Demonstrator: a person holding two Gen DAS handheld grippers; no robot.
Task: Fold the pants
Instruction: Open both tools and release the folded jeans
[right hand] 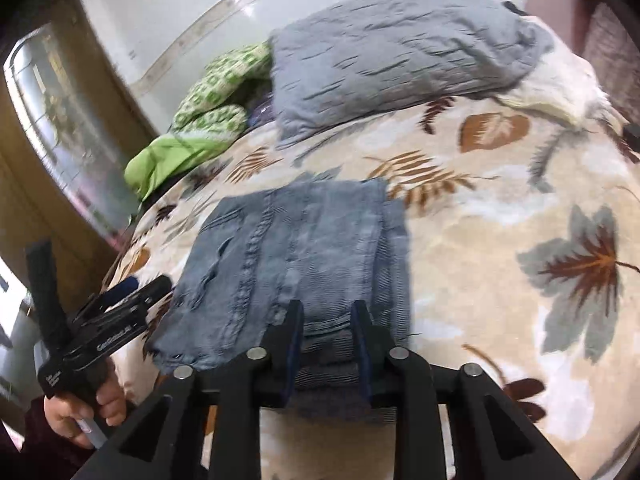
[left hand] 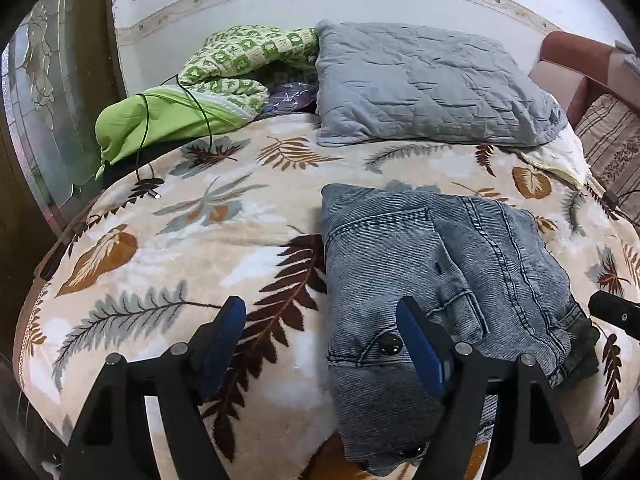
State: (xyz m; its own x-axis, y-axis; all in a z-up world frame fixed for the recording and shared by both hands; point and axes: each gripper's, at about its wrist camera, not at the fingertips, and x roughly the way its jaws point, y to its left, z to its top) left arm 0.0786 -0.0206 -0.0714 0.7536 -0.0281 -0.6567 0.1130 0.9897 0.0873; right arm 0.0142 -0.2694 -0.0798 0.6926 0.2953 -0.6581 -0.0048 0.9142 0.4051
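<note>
The grey-blue denim pants [left hand: 440, 280] lie folded into a compact stack on the leaf-print blanket [left hand: 180, 240]. My left gripper [left hand: 322, 312] is open and empty, its right finger over the pants' near left edge, its left finger over bare blanket. In the right wrist view the pants [right hand: 300, 248] lie straight ahead. My right gripper [right hand: 326, 312] has its fingers around the near edge of the folded pants, with denim between the pads. The left gripper [right hand: 136, 288] shows at the left, held in a hand.
A grey quilted pillow [left hand: 432, 84] lies at the head of the bed. Green bedding [left hand: 192, 96] and a thin black cable [left hand: 144, 152] sit at the back left. A brown sofa with a striped cushion [left hand: 608, 144] stands at the right. A white wall runs behind.
</note>
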